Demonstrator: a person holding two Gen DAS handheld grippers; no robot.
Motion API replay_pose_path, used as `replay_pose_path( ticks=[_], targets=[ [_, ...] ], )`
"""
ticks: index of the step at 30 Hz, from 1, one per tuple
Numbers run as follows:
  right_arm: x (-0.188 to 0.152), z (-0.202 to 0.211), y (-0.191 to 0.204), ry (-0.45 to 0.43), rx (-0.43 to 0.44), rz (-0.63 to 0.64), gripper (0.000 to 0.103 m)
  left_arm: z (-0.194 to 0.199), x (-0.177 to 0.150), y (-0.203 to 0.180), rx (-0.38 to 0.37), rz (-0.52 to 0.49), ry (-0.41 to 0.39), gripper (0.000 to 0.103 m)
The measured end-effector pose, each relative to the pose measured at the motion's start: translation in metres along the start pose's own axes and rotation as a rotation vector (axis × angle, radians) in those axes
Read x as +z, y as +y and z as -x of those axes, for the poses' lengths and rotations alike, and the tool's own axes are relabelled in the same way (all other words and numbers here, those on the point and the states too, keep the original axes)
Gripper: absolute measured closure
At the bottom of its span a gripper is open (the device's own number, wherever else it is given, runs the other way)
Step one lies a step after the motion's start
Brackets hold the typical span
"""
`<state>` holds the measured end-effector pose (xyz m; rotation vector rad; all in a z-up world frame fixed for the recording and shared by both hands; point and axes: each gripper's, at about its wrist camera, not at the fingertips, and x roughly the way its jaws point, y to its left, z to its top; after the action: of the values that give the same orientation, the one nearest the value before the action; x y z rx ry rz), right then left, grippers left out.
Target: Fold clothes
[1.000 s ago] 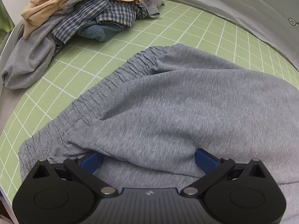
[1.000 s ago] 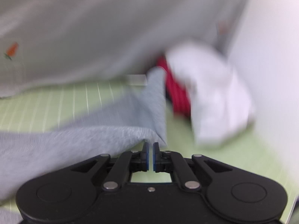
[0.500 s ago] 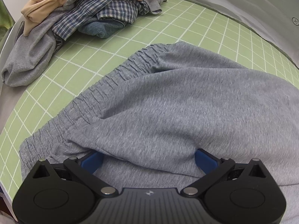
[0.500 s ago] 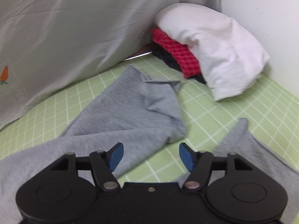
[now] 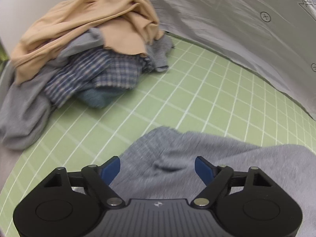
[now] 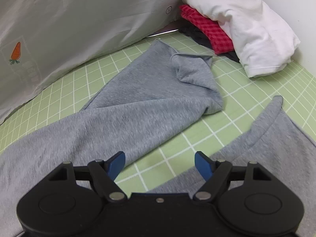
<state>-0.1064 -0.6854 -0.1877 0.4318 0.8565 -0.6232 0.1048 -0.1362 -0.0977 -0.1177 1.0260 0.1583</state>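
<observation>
**user1:** Grey sweatpants [image 6: 126, 118] are spread flat on the green grid mat [image 6: 233, 90], nearest the cams. In the right wrist view the right gripper [image 6: 159, 163] is seen w/ blue pads wide apart and the jaws opening; nothing is pinched, only bare mat and the edge of a pant leg are seen between the pads. One leg is laid diagonally away w/ its cuff end folded back on itself, the other leg [image 6: 272, 138] is seen off to the right, apart from the first.

**user2:** And the left side?

**user1:** Left gripper [image 5: 157, 167] is also unclamped, but the jaws are closing. Grey fabric [image 5: 197, 154] is seen under and between the pads, prob the waist end of the pants, not gripped as far as can be told. View's a bit blurred tbh.

**user2:** What's seen further back?

**user1:** Left wrist view: an unfolded pile is heaped at the far left of the mat, well apart from the pants. A tan garment [image 5: 83, 25] is on top, a blue plaid shirt [image 5: 98, 75] under it, a grey piece [image 5: 23, 114] draped down the side. Right wrist view: a stack at the far right corner, w/ a white item [image 6: 248, 31] on top, a red checked one [image 6: 207, 31] below, smth dark at the bottom. A pale grey sheet [image 6: 79, 19] w/ a carrot print [image 6: 15, 52] is hung along the back edge of the mat.
</observation>
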Motion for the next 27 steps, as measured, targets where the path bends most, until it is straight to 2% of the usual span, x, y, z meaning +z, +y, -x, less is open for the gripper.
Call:
replay_pose_path(
  ticks=[2,5,6,7,8,9,12,17,21,25,27],
  targets=[
    [-0.001,0.003,0.000,0.000,-0.010,-0.003,0.025,-0.010,0.007,-0.007,-0.004,-0.023,0.002,0.022],
    [-0.002,0.006,-0.001,0.001,-0.012,-0.017,0.025,-0.021,0.010,-0.016,-0.026,-0.045,0.015,0.046],
    [-0.002,0.007,0.000,0.001,-0.013,-0.017,0.025,-0.024,0.010,-0.017,-0.041,-0.042,0.022,0.061],
    [-0.003,0.008,0.000,0.000,-0.014,-0.016,0.025,-0.025,0.009,-0.018,-0.054,-0.037,0.027,0.081],
    [-0.003,0.008,0.001,0.000,-0.014,-0.016,0.025,-0.023,0.006,-0.018,-0.058,-0.030,0.018,0.094],
    [-0.003,0.009,0.002,-0.001,-0.013,-0.013,0.025,-0.020,0.003,-0.018,-0.061,-0.024,0.010,0.101],
    [-0.003,0.012,0.006,-0.008,-0.002,0.001,0.025,-0.006,-0.007,-0.018,-0.068,-0.017,-0.027,0.102],
    [-0.005,0.017,0.009,-0.012,0.024,0.003,0.025,0.038,-0.035,-0.025,-0.102,-0.083,-0.073,0.102],
    [-0.010,0.018,0.011,-0.001,0.047,0.000,0.025,0.055,-0.068,-0.023,-0.145,-0.057,-0.022,0.102],
    [-0.015,0.020,0.011,0.004,0.064,-0.005,0.025,0.048,-0.109,-0.032,-0.133,-0.100,0.058,0.102],
    [-0.017,0.020,0.010,0.011,0.073,-0.011,0.025,0.044,-0.118,-0.030,-0.144,-0.077,0.085,0.102]
  ],
)
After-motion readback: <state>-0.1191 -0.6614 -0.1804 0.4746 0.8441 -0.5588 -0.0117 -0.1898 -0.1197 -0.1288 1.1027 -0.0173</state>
